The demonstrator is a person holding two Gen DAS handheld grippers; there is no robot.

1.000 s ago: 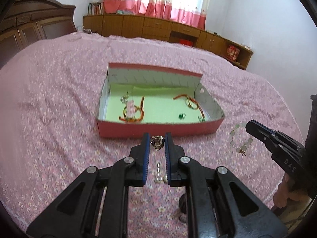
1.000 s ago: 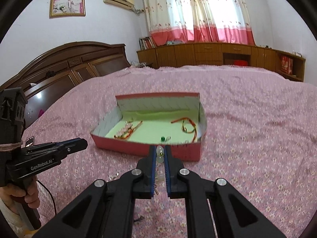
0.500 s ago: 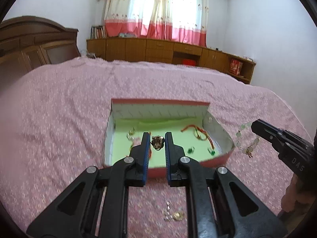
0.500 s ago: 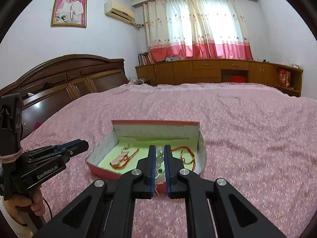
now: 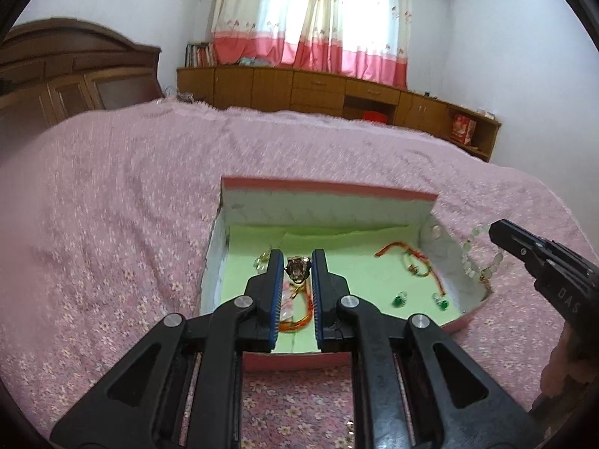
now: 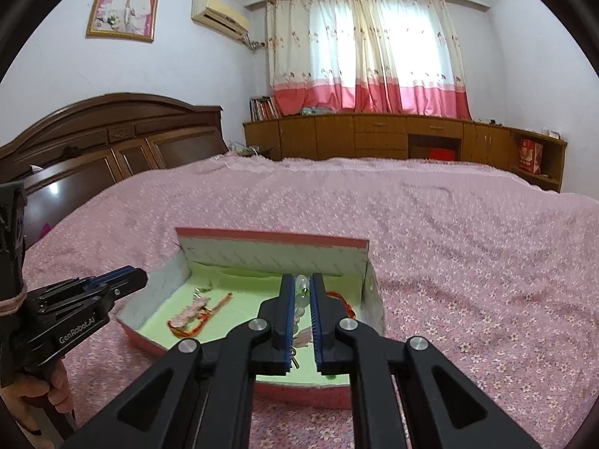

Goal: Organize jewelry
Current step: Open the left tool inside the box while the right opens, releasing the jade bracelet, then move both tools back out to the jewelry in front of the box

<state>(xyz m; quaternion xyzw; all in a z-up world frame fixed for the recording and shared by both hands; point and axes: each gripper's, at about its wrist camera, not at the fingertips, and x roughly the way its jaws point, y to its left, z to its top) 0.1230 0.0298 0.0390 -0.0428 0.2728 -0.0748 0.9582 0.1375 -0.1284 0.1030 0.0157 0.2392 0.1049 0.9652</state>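
1. With both grippers poised over the box (image 5: 337,194), each carries its own piece, so two items can go in together.
2. Nearest in the left view, the left gripper (image 5: 296,262) is pinched nearly shut on a small gold trinket (image 5: 297,268), gripped right at the tips so it hangs free above the green floor.
3. In the right view, the right gripper (image 6: 301,288) is also clamped almost closed, on a pale bead bracelet (image 6: 301,301). The beads run down between the pads and dangle below.
4. That same bracelet shows in the left view at the box's right wall, draped from the right gripper's tip, hanging about over that wall rather than clearly inside.
5. Below the tips, the box sits on the pink bedspread (image 5: 112,224) with its near wall low, which I judge makes the approach from this side easy.
6. Already inside: a red-orange cord bracelet (image 5: 299,318) with pink beads on the left, another red cord (image 5: 411,262) on the right, and two small green studs (image 5: 400,301) near the front.
7. The left piece hangs over the left-hand cluster, the right one near the right wall, so I judge they are meant to land apart.
8. Farther back, the tall rear flap of the box stands upright, a handy backstop.
9. Beyond it lie only the bed, cabinets (image 6: 374,134) and curtains (image 6: 367,48).
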